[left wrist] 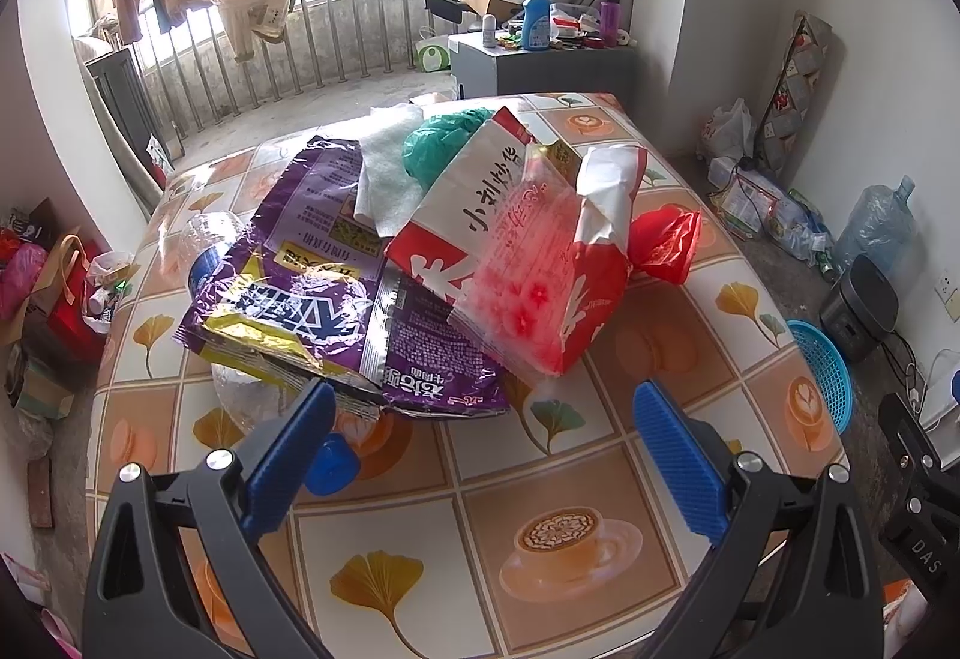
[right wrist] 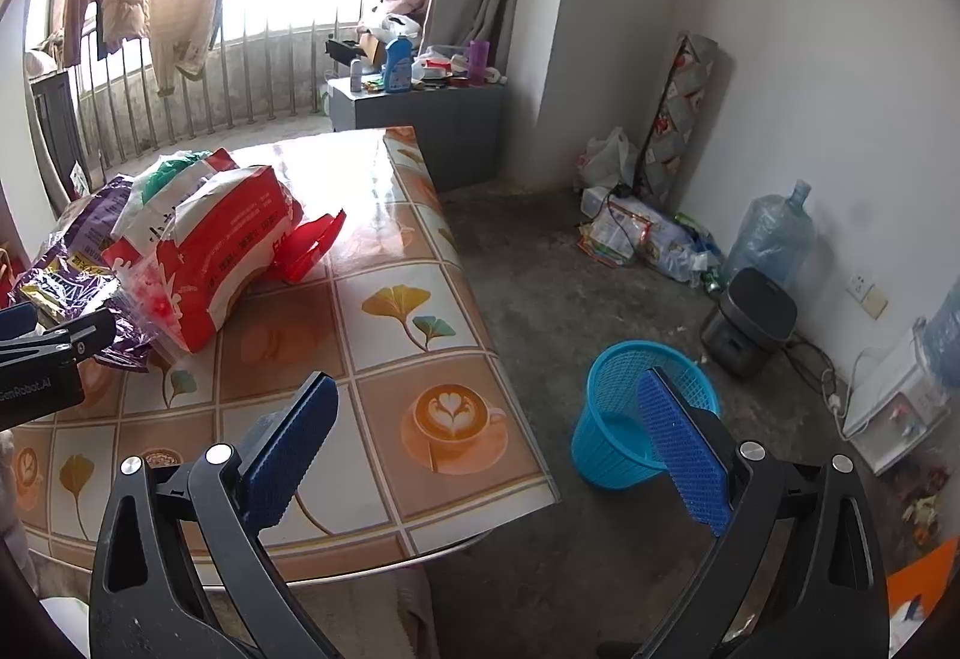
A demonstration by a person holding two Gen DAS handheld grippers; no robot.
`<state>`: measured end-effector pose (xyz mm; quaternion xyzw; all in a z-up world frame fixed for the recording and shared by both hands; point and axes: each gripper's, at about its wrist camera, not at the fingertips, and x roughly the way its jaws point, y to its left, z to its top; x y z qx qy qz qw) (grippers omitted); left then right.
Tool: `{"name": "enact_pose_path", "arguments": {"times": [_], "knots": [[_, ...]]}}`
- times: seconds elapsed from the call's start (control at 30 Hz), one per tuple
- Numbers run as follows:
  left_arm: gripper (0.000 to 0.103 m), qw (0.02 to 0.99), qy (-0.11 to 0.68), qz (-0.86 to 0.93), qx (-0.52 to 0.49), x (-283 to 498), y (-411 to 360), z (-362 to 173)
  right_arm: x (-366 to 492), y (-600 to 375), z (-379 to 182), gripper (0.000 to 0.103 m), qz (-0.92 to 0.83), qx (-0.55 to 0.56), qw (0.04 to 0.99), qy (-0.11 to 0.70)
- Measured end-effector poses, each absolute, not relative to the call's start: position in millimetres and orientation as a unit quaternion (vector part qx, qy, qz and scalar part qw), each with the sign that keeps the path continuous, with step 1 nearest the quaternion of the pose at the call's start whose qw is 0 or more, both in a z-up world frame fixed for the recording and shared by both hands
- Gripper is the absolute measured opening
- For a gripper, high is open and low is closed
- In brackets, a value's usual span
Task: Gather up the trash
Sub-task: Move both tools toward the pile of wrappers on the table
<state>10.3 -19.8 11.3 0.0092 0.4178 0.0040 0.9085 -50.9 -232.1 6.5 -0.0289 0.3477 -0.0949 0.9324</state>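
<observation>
In the left wrist view the left gripper [left wrist: 489, 419] has its jaws wide and holds nothing, low in the frame just before the trash pile at the centre of the desk [left wrist: 600, 479]: a purple wrapper [left wrist: 336, 311], a red-white bag [left wrist: 510, 251], a red bag [left wrist: 666, 239], a green bag [left wrist: 438, 143], white paper [left wrist: 384, 167] and a clear bottle [left wrist: 210, 239] under the wrapper. In the right wrist view the right gripper [right wrist: 498, 419] also has wide, empty jaws, at the bottom of the frame over the desk edge. The blue basket [right wrist: 618, 419] stands on the floor [right wrist: 570, 287] at lower right, beside the desk.
</observation>
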Motion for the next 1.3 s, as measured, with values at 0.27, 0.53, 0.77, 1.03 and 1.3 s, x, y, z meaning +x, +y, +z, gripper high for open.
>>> {"name": "enact_pose_path", "arguments": {"times": [0.27,0.53,0.77,1.03,1.3], "knots": [[0.097,0.908,0.418,0.003,0.01,10.2,-19.5,11.0,-50.4,-231.3,7.2,0.095,-0.097,-0.03,0.932,0.347],[0.097,0.908,0.418,0.003,0.009,9.8,-18.8,10.1,-50.3,-230.7,6.6,0.095,-0.096,-0.031,0.933,0.346],[0.097,0.908,0.419,0.003,0.01,8.5,-17.1,7.0,-50.7,-230.6,6.8,0.095,-0.096,-0.031,0.933,0.346],[0.097,0.908,0.42,0.003,0.009,8.8,-17.3,7.2,-50.2,-229.8,5.8,0.095,-0.096,-0.031,0.933,0.346],[0.097,0.908,0.419,0.004,0.01,8.2,-16.9,6.1,-49.8,-229.7,5.7,0.095,-0.097,-0.031,0.933,0.346]]}}
